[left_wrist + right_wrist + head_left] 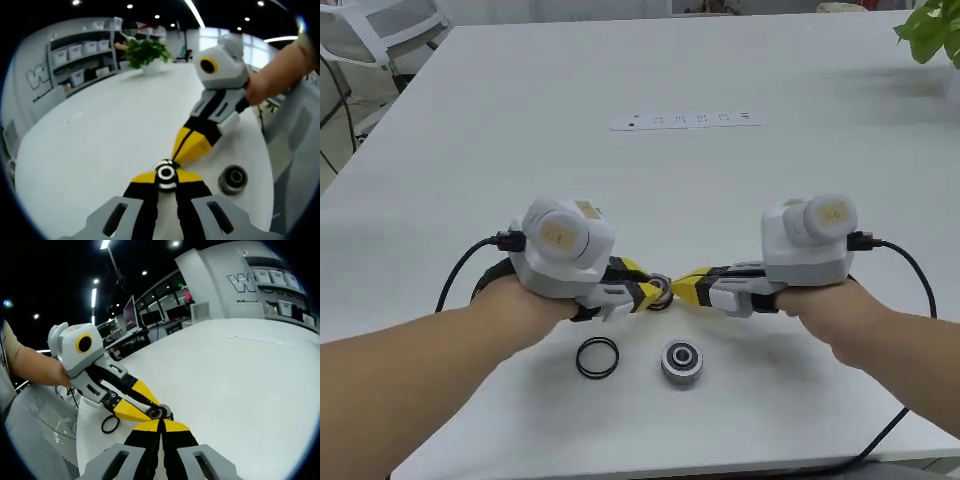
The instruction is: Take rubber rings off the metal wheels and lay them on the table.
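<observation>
Metal wheel (166,172) sits clamped in the narrow jaws of the left gripper (165,180), over the worktop (720,200). The right gripper (161,423), jaws pressed together, touches the wheel's rim; whether it pinches a ring is unclear. One freed rubber ring (597,357) and a second wheel (681,361) lie nearby. The task appears about half done.

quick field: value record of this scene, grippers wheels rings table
left gripper: jaws shut on a small metal wheel, held between the two grippers
right gripper: jaws shut, tips at that wheel's edge; whether they pinch rubber cannot be told
black rubber ring: lying flat on the white table, near the person
second metal wheel: on the table, right of the ring, not touching it
stage: a ring already laid down; the held wheel is being worked on
</observation>
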### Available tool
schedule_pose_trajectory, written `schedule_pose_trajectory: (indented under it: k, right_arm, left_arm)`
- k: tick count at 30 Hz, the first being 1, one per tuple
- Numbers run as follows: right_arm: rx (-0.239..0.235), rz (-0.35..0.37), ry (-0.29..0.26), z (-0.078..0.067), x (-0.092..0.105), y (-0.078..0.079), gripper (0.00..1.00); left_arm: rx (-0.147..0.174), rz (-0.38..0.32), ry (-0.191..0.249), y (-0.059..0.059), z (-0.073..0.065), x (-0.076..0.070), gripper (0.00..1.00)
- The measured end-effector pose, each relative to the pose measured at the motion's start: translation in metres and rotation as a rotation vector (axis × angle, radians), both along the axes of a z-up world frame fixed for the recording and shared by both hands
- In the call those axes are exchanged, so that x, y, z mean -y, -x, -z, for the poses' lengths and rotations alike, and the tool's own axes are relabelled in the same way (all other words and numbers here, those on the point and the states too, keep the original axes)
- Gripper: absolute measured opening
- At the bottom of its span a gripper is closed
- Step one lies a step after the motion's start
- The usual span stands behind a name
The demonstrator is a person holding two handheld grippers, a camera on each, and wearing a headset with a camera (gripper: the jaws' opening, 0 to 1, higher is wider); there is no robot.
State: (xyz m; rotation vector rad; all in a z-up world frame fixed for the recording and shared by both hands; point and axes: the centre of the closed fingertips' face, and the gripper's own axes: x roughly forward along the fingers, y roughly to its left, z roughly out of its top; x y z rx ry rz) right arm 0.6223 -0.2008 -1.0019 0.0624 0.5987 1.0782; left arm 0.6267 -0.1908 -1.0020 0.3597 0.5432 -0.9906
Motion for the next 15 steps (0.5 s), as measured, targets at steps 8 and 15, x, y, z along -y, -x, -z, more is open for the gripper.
schedule_pose_trajectory:
  k: [8, 15]
  right_arm:
    - [-0.003, -0.005, -0.007, -0.0005, -0.0027, 0.0007, 0.00]
    - [-0.005, -0.009, -0.011, -0.0011, -0.0042, 0.0019, 0.00]
  left_arm:
    - [0.002, 0.000, -0.003, 0.0001, 0.0000, -0.0002, 0.12]
    - [0.003, 0.000, -0.003, 0.0003, -0.0001, -0.0002, 0.12]
